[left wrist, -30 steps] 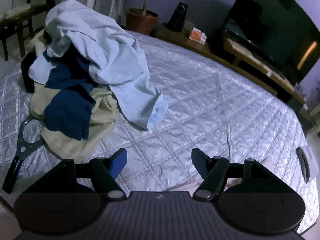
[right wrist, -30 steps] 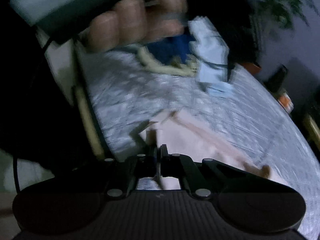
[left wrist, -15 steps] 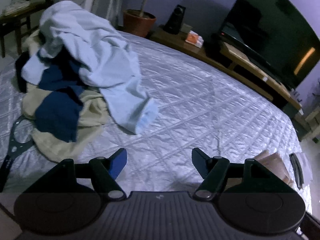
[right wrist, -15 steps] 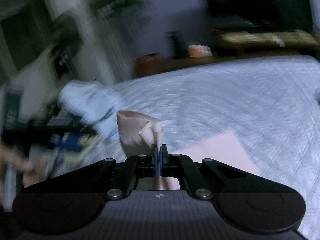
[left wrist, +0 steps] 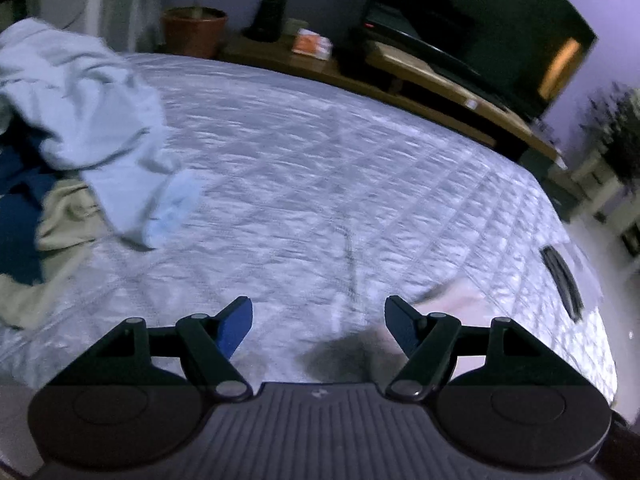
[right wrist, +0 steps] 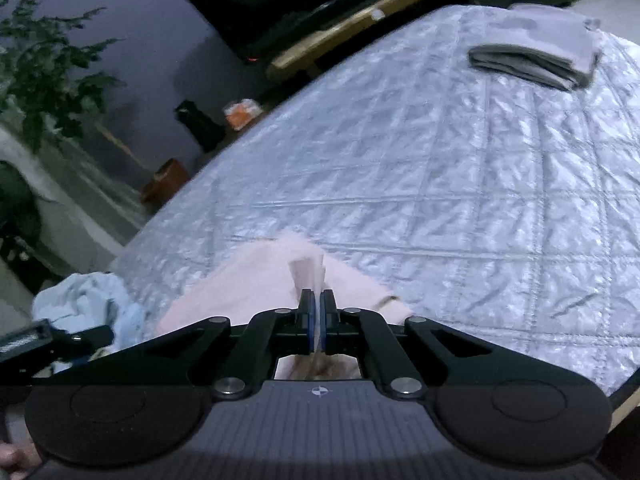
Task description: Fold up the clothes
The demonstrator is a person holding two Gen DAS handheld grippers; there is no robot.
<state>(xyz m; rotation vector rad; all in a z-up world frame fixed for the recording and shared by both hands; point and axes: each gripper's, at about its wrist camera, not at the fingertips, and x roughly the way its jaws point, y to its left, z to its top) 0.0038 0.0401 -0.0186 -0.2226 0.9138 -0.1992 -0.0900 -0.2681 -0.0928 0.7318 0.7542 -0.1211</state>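
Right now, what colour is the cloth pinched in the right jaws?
Pale pink cloth, seen best from the right wrist view.

The right hand-held gripper (right wrist: 317, 322) has swung its pinched pink garment (right wrist: 256, 284) toward the folded stack (right wrist: 532, 56).

- Pale pink cloth garment (right wrist: 256, 284): lies flat on the quilted bed near its front edge; one bunched fold of it stands upright, pinched.
- Light blue crumpled garment (left wrist: 92, 120): heaped at the bed's left side, a sleeve trailing forward.
- Dark blue garment (left wrist: 16, 204) and beige garment (left wrist: 64, 216): rumpled beneath it.
- Grey folded garments (right wrist: 536, 54): neat stack near the far corner.
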